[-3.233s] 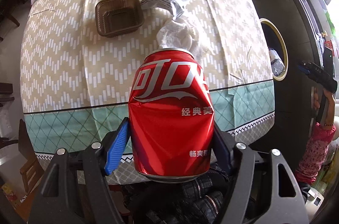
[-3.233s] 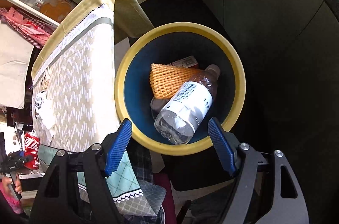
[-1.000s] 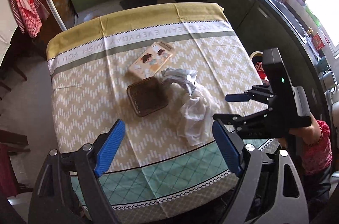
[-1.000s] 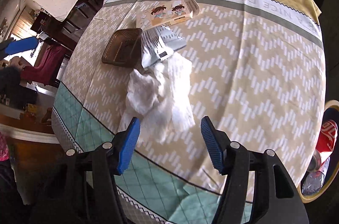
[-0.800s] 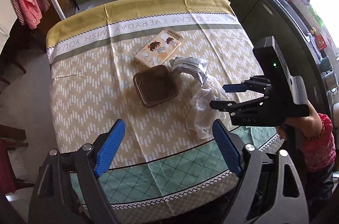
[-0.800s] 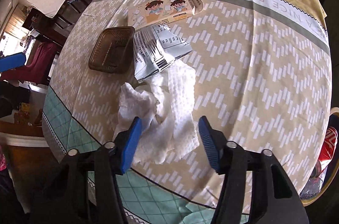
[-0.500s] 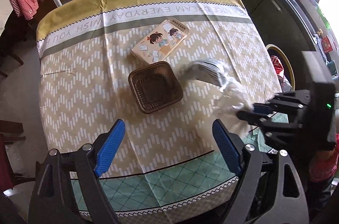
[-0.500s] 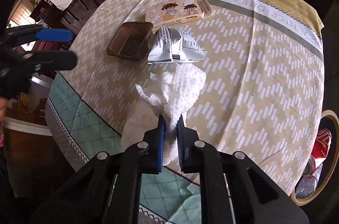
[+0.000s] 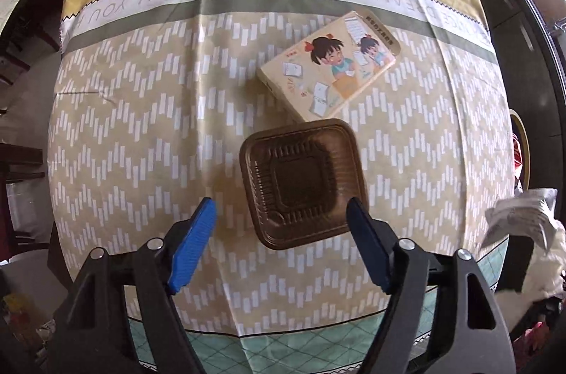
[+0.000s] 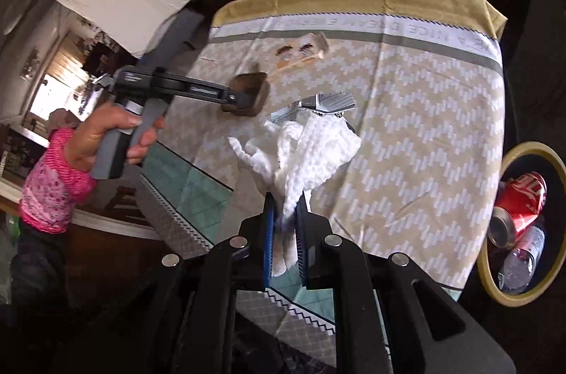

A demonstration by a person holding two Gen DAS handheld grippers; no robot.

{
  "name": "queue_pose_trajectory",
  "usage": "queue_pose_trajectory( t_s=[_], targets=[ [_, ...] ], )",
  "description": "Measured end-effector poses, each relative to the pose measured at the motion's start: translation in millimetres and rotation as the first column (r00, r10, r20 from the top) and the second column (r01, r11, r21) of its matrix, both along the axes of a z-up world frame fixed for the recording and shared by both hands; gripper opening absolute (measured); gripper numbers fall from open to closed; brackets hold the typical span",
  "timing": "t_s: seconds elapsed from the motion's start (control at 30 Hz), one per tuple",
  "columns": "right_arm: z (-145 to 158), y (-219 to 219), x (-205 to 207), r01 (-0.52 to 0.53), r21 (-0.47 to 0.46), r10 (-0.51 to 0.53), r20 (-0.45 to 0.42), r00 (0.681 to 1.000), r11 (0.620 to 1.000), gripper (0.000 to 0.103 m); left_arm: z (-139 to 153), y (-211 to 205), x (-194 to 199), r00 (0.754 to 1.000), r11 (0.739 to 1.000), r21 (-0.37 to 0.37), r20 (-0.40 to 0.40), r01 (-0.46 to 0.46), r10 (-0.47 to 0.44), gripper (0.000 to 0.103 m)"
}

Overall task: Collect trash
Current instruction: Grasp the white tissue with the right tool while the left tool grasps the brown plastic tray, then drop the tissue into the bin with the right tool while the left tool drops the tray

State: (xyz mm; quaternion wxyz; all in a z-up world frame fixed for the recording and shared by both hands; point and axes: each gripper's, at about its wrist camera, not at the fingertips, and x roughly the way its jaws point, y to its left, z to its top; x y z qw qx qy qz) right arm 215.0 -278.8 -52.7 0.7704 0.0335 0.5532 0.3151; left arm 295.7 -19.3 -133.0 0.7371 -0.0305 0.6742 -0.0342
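- Right gripper (image 10: 284, 225): jaws now clamped on white paper towel (image 10: 304, 147), lifted off the table since half a second ago; silver wrapper (image 10: 329, 103) rides up with it.
- Left gripper (image 9: 281, 245): wide open, empty, has dropped over brown plastic tray (image 9: 302, 183), likely next pick.
- Bin (image 10: 490, 264): beside the table's corner, holding red can (image 10: 518, 202) and bottle (image 10: 520, 259).
- Picture box (image 9: 329, 68): touching tray's far edge.
- Tablecloth (image 9: 141, 126): beige zigzag, lettered border.
- Room: dim kitchen, dark cabinets.
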Motion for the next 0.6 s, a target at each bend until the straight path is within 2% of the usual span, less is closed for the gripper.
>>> queue_pose_trajectory(
  t_s=[0.03, 0.07, 0.1, 0.13, 0.17, 0.2, 0.23, 0.27, 0.3, 0.37, 0.4, 0.43, 0.47, 0.53, 0.6],
  targets=[
    [-1.4, 8.1, 0.5, 0.024, -0.115, -0.018, 0.052, 0.999, 0.993, 0.012, -2.8, 2.3, 0.3, 1.000, 1.000, 0.001, -0.008, -0.007, 0.007, 0.063],
    [-5.4, 14.2, 1.3, 0.024, -0.153, -0.016, 0.051, 0.999, 0.988, 0.012, -5.6, 4.7, 0.0, 1.000, 1.000, -0.002, -0.016, -0.011, 0.011, 0.062],
    [-10.5, 19.1, 3.0, -0.030, -0.062, 0.028, -0.033, 0.999, 0.998, 0.012, -8.0, 7.0, -0.7, 1.000, 1.000, -0.005, -0.023, -0.015, 0.014, 0.059],
    [-11.5, 25.8, 0.4, -0.079, 0.001, 0.079, -0.067, 0.995, 0.997, 0.011, -10.0, 8.1, -1.4, 1.000, 1.000, -0.003, -0.026, -0.014, 0.014, 0.056],
    [-8.9, 34.3, -3.7, -0.087, -0.070, 0.086, -0.013, 0.996, 0.994, 0.011, -12.1, 8.9, -1.9, 1.000, 1.000, -0.007, -0.029, -0.010, 0.010, 0.054],
    [-7.3, 42.9, -7.6, -0.057, -0.216, 0.076, 0.078, 0.994, 0.975, 0.012, -14.8, 10.2, -3.2, 0.999, 1.000, -0.011, -0.034, -0.005, 0.004, 0.052],
    [-7.9, 45.6, -7.7, -0.052, -0.235, 0.074, 0.088, 0.993, 0.971, 0.012, -17.7, 10.2, -4.0, 0.999, 1.000, -0.014, -0.038, -0.001, 0.001, 0.047],
    [-10.2, 44.9, -5.2, -0.088, -0.142, 0.091, 0.015, 0.996, 0.986, 0.011, -18.5, 9.9, -4.3, 0.999, 1.000, -0.014, -0.034, 0.002, -0.003, 0.045],
    [-10.9, 46.2, -4.8, -0.111, -0.090, 0.110, -0.019, 0.994, 0.990, 0.011, -18.3, 8.0, -4.2, 1.000, 1.000, -0.011, -0.025, 0.013, -0.013, 0.040],
    [-5.0, 51.4, -11.1, -0.072, -0.223, 0.094, 0.088, 0.992, 0.972, 0.012, -18.4, 6.5, -4.5, 0.999, 0.999, -0.015, -0.017, 0.030, -0.030, 0.023],
    [-4.0, 50.7, -11.6, -0.070, -0.223, 0.092, 0.090, 0.992, 0.972, 0.012, -19.5, 6.8, -2.3, 0.999, 0.999, -0.022, -0.019, 0.031, -0.031, 0.013],
    [-3.7, 48.9, -11.4, -0.091, -0.171, 0.101, 0.050, 0.994, 0.981, 0.011, -19.7, 7.4, -2.7, 0.999, 0.999, -0.029, -0.019, 0.033, -0.033, 0.009],
    [-2.4, 47.2, -12.0, -0.097, -0.152, 0.103, 0.036, 0.994, 0.984, 0.012, -19.7, 7.0, -1.8, 0.999, 0.999, -0.030, -0.013, 0.037, -0.037, 0.008],
    [2.6, 43.6, -14.3, -0.066, -0.203, 0.085, 0.084, 0.993, 0.977, 0.012, -15.5, 12.0, 3.9, 0.999, 0.999, -0.030, 0.008, 0.040, -0.040, 0.005],
    [6.4, 34.0, -13.3, -0.054, -0.177, 0.068, 0.076, 0.995, 0.983, 0.012, -9.0, 20.7, 6.3, 0.999, 0.998, -0.043, 0.030, 0.037, -0.036, 0.004]
  ],
)
